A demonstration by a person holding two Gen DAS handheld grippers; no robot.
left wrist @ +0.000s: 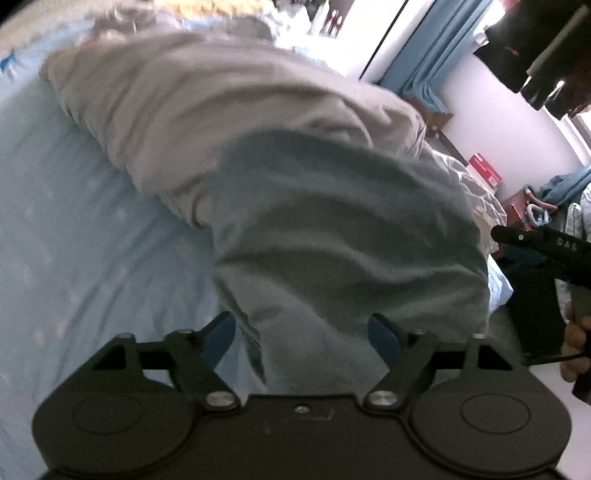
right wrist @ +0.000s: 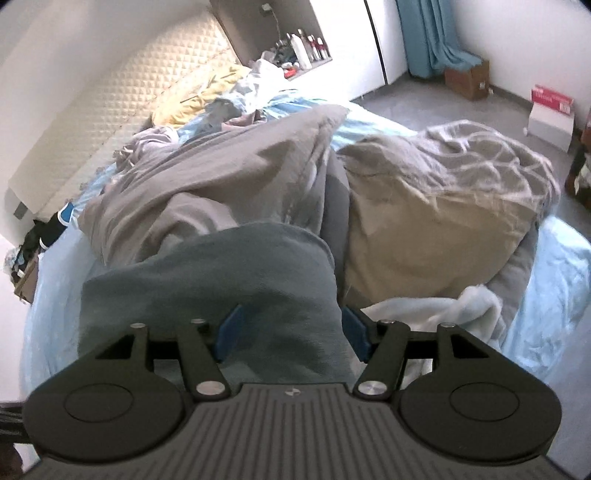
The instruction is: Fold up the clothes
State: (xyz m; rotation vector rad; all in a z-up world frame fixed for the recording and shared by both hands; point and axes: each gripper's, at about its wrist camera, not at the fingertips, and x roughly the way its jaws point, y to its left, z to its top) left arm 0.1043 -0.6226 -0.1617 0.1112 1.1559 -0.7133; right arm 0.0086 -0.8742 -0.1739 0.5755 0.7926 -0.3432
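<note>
A grey-green garment (left wrist: 343, 236) lies folded on the pale blue bed sheet (left wrist: 74, 229), against a heap of grey bedding (left wrist: 192, 110). My left gripper (left wrist: 303, 338) is open, its blue fingers standing either side of the garment's near end. In the right wrist view the same garment (right wrist: 221, 280) lies in front of my right gripper (right wrist: 293, 332), which is open with blue fingers spread over the garment's near right corner. The right gripper's body also shows at the right edge of the left wrist view (left wrist: 546, 247).
A grey duvet (right wrist: 207, 184) and a beige pillow (right wrist: 413, 221) lie behind the garment. A pale blue fluffy blanket (right wrist: 454, 306) is at the right. A quilted headboard (right wrist: 110, 122), shelf with bottles (right wrist: 303, 48), blue curtain (right wrist: 428, 33) and boxes (right wrist: 550, 110) stand beyond the bed.
</note>
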